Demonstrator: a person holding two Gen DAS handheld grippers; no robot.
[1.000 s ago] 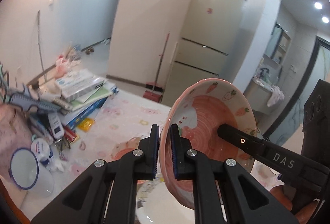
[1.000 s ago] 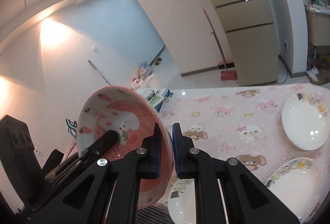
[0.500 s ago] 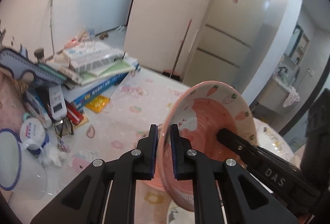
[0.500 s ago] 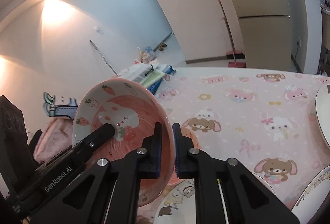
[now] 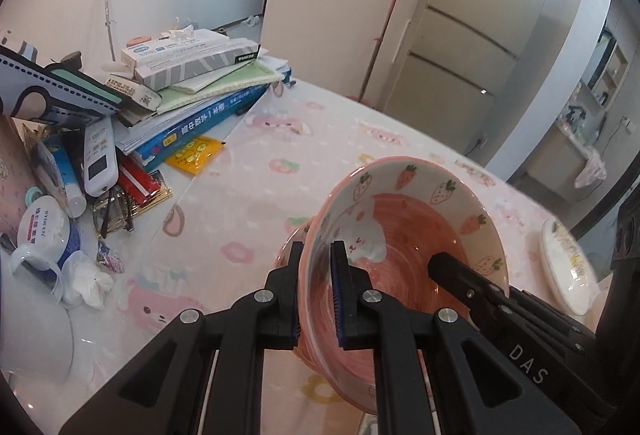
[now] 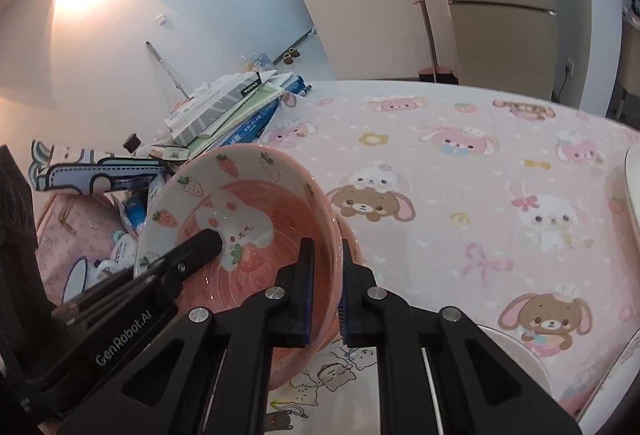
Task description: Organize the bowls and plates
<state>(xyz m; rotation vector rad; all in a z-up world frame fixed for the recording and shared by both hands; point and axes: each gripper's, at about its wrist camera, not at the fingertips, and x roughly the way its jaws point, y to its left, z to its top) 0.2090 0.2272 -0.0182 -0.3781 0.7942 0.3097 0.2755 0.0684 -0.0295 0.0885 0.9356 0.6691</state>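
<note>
Holding: left claw (image 5: 316, 289) clamped on one side of the pink bowl's (image 5: 404, 235) rim, one pad inside, one outside; right claw (image 6: 324, 285) clamped on the opposite side, same way.
Bowl pos: between both claws, tilted, above the counter (image 6: 460, 163), not resting flat.
Key relation: 2nd pink bowl (image 6: 352, 239) sits directly under/behind the held one, rim peeking out at its lower edge; contact or gap – can't tell.
Nearer hand: neither, both on the rim, equal share.
Next move (guess): level the bowl, lower so it nests in the one beneath, then let go on both sides.
Contents: held bowl empty, only printed bunny + strawberries inside.
Plates: white plate (image 6: 316, 395) just below the claws, empty; another plate (image 5: 568, 267) off to the right, apart.
Clutter: books stack (image 5: 200, 95) at far left, well clear.
</note>
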